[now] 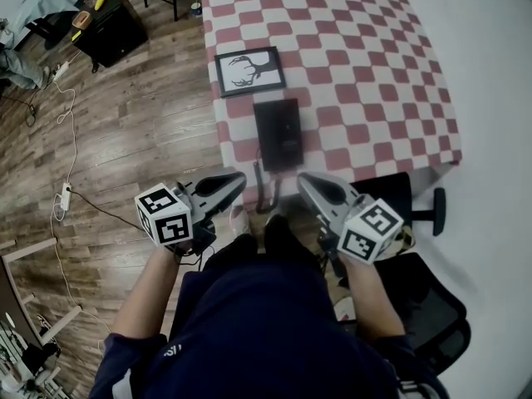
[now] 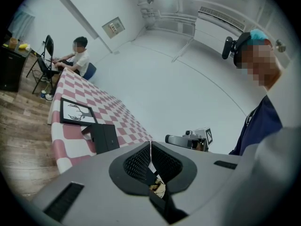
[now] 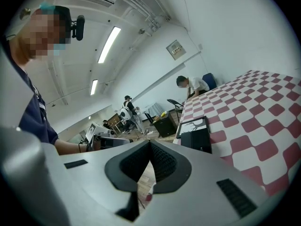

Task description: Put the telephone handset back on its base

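The black telephone base (image 1: 278, 131) lies near the front edge of the checkered table (image 1: 374, 73). It also shows in the left gripper view (image 2: 104, 136) and the right gripper view (image 3: 197, 139). A dark narrow shape (image 1: 263, 188), seemingly the handset, hangs over the table's near edge just below the base. My left gripper (image 1: 241, 179) is held low in front of the table, left of that shape, jaws shut and empty (image 2: 150, 142). To the right of the shape, my right gripper (image 1: 301, 179) mirrors it, also shut on nothing (image 3: 149, 142). Neither touches the phone.
A framed antler picture (image 1: 249, 71) lies on the table behind the base. A black office chair (image 1: 416, 214) stands at the table's right front corner. Cables (image 1: 71, 156) run over the wooden floor on the left, near a black cabinet (image 1: 108, 32). A person sits at the table's far end (image 2: 77, 55).
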Action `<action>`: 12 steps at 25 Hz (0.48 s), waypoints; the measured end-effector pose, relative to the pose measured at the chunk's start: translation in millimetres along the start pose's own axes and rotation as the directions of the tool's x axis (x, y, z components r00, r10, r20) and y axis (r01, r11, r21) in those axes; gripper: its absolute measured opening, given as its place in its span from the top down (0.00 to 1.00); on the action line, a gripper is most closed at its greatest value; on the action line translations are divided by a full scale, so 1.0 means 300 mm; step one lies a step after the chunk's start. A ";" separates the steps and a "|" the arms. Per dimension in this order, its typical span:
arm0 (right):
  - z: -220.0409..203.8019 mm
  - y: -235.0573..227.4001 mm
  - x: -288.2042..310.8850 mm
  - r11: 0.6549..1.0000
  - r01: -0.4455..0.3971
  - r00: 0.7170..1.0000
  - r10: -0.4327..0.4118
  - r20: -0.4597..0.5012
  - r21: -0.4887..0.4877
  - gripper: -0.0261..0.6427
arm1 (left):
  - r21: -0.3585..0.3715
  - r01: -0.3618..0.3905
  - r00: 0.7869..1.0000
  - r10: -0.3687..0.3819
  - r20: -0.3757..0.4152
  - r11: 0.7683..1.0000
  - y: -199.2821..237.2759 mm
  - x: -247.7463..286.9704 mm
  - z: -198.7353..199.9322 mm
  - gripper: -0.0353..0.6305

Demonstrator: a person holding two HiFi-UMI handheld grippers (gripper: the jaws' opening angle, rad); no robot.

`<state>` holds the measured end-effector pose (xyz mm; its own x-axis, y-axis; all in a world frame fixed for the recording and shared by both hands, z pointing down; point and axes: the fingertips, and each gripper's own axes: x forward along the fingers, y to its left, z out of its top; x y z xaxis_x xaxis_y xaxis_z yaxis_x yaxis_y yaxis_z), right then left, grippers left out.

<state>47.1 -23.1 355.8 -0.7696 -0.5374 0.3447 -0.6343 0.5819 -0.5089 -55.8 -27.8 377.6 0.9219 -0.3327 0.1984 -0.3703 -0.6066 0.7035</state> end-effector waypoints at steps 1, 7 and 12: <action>0.001 0.008 -0.001 1.000 0.000 1.000 0.000 0.003 -0.004 0.94 | 0.000 0.003 1.000 -0.003 0.003 1.000 -0.004 -0.004 0.001 0.89; 0.002 0.036 -0.005 1.000 0.003 1.000 -0.002 0.015 -0.017 0.94 | 0.016 0.024 1.000 -0.024 0.013 1.000 -0.038 -0.015 0.004 0.89; 0.008 0.052 -0.002 1.000 -0.001 1.000 0.001 0.023 -0.026 0.94 | 0.014 0.024 1.000 -0.024 0.015 1.000 -0.048 -0.022 0.009 0.89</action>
<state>37.9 -15.1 345.8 -0.7686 -0.5505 0.3259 -0.6354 0.5978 -0.4888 -56.8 -18.9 364.2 0.9289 -0.3286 0.1709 -0.3494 -0.6247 0.6983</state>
